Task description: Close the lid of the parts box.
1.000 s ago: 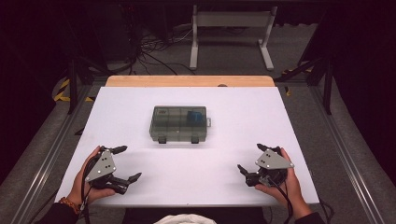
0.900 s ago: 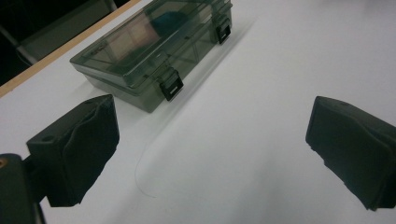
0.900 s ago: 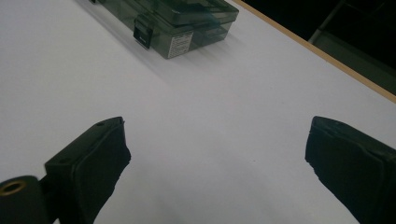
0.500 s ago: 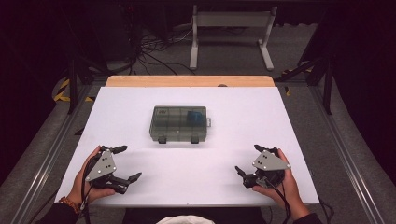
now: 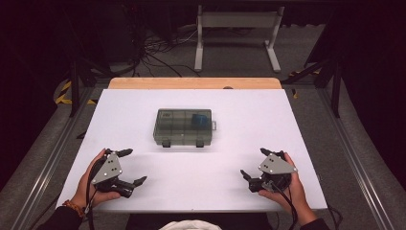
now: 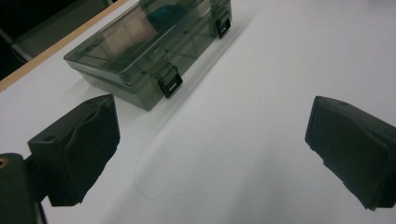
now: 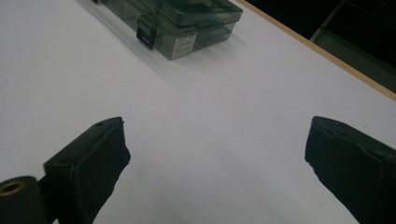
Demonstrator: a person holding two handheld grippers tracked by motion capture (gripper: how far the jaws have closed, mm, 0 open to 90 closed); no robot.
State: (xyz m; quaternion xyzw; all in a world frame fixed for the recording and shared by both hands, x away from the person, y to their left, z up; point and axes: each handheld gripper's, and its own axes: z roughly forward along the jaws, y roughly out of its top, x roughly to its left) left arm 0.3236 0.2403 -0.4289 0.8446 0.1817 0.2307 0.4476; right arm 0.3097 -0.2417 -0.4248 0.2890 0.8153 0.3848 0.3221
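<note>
Resting low over the white table (image 5: pixel 230 129), the left gripper (image 5: pixel 128 166) is being held in the person's left hand (image 5: pixel 91 179) near the front edge, with its fingers (image 6: pixel 77 149) standing wide apart and nothing lying between them. The right gripper (image 5: pixel 258 164) is sitting in the person's right hand (image 5: pixel 289 184) at the opposite front corner, and its fingers (image 7: pixel 88 168) are likewise spread wide, gripping nothing. The two grippers are lying well apart from each other.

The box (image 5: pixel 183 127), a smoky clear plastic case with a shut lid, is sitting flat on the table ahead of both pairs of fingers, well apart from each, roughly midway between them across the table. Two black latches (image 6: pixel 169 81) are showing on the side facing the person; both are appearing closed, lying flush against the wall. In the left gripper view the box (image 6: pixel 149 44) is lying beyond the fingertips and toward the left finger's side, a blue item (image 6: pixel 166 11) showing through the lid near its far end. In the right gripper view the box (image 7: pixel 173 21) is lying beyond the left finger, a white label (image 7: pixel 183 45) showing on its near end wall. A thin hair-like thread (image 6: pixel 140 172) is lying on the table surface between the left gripper's fingers. Neither gripper is touching the box.
</note>
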